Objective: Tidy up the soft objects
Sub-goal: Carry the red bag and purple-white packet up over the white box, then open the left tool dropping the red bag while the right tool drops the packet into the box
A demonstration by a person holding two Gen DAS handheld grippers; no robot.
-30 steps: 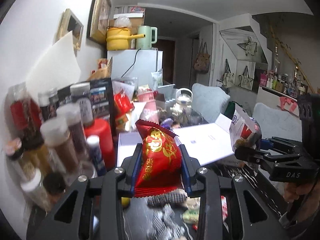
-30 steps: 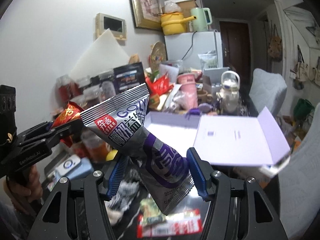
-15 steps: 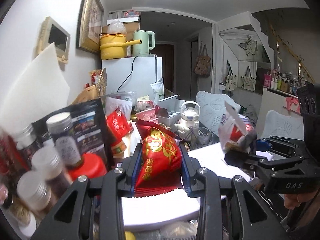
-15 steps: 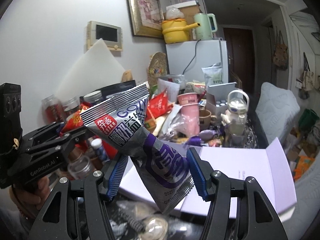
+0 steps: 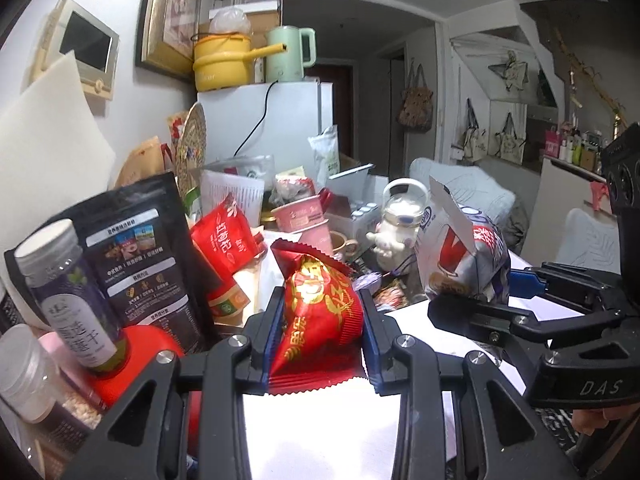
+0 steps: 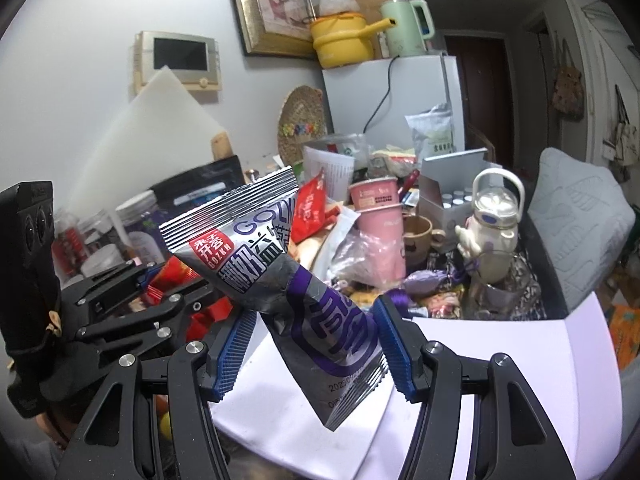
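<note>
Fingers of the left gripper (image 5: 320,330) clench a crinkly red snack packet (image 5: 318,312); the right gripper (image 6: 312,344) grasps a silver-purple foil pouch (image 6: 304,292). Both have travelled from the cluttered counter to above the open white box (image 6: 500,356), ready for dropping in.

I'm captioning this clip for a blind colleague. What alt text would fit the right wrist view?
The right gripper is shut on a silver and purple snack packet, held above an open white box on a cluttered table. At left, the left gripper holds a red snack packet; behind stand a pink cup and a white fridge.
</note>
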